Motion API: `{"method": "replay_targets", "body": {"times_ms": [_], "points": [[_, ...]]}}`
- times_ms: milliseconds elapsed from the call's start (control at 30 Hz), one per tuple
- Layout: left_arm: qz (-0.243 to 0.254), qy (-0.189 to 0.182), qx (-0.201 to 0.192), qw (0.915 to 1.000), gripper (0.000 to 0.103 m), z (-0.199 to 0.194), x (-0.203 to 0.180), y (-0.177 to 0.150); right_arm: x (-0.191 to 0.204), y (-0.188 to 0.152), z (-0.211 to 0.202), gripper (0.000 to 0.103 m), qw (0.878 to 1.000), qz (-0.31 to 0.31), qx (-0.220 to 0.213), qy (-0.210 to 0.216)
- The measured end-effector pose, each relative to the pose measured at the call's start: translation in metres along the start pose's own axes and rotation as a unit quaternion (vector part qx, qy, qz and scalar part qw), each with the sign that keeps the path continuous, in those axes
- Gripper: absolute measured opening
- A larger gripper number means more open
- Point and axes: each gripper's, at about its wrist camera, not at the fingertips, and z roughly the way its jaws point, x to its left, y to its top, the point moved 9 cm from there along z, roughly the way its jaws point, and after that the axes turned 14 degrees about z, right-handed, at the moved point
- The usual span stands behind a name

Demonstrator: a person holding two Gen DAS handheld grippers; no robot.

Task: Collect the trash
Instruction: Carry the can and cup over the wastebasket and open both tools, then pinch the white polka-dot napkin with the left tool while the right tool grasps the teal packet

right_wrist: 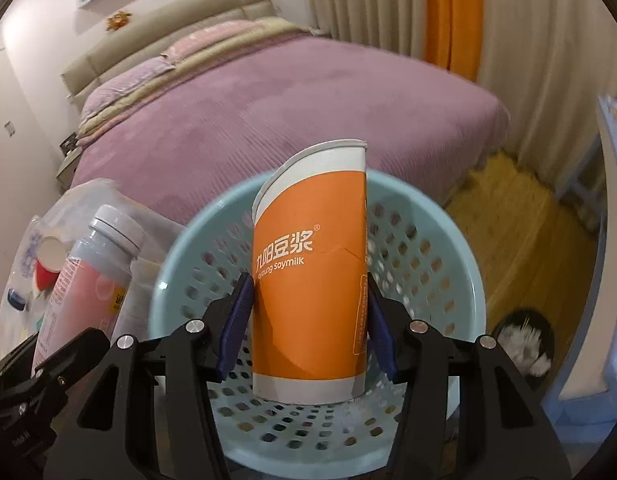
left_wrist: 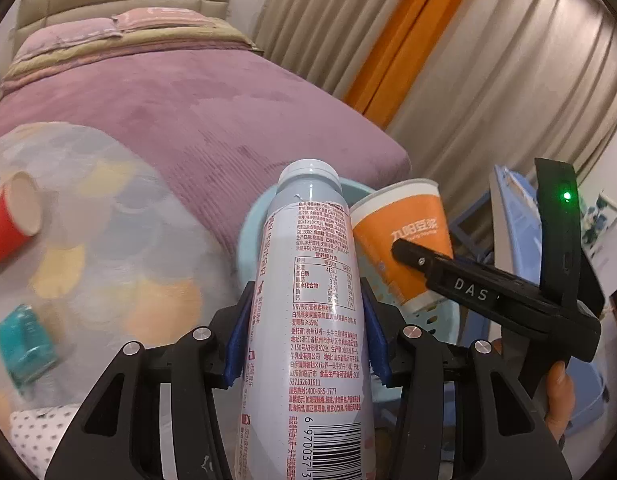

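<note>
- The right gripper (right_wrist: 308,320) clamps the orange soymilk cup (right_wrist: 310,280) upright between its blue pads (right_wrist: 236,320), directly over the pale-blue perforated basket (right_wrist: 428,248).
- The left gripper (left_wrist: 306,340) grips the yogurt bottle (left_wrist: 308,280) around its body, cap toward the basket's rim (left_wrist: 248,224).
- A good release probably means letting the cup go first, low inside the basket, so it cannot bounce out.
- The bottle should then be brought over the opening, clear of the right gripper's finger.
- A red cup (left_wrist: 12,220) and a teal carton (left_wrist: 24,344) lie on the plastic sheet (left_wrist: 120,216).
</note>
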Motion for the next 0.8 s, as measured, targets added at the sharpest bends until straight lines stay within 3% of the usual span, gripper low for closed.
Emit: {"method": "replay_targets", "body": {"times_ms": [233,333,633,800], "points": [[0.015,0.005,0.004,0.9999,0.048,0.02,-0.013,0.01,-0.028,-0.011,0.022,0.053,0.999,0.024,0.035,0.002],[0.021,0.02,-0.019,0.9994,0.075,0.013,-0.016,0.012,-0.035,-0.009,0.022,0.067,0.999,0.035,0.036,0.02],[0.044,0.058,-0.057,0.9957,0.075,-0.025,-0.018,0.012,-0.029,-0.013,0.005,0.067,0.999,0.024,0.018,0.032],[0.059,0.072,-0.082,0.9922,0.074,-0.055,-0.027,0.013,-0.005,-0.019,-0.018,0.067,0.999,-0.004,0.004,0.05]]}}
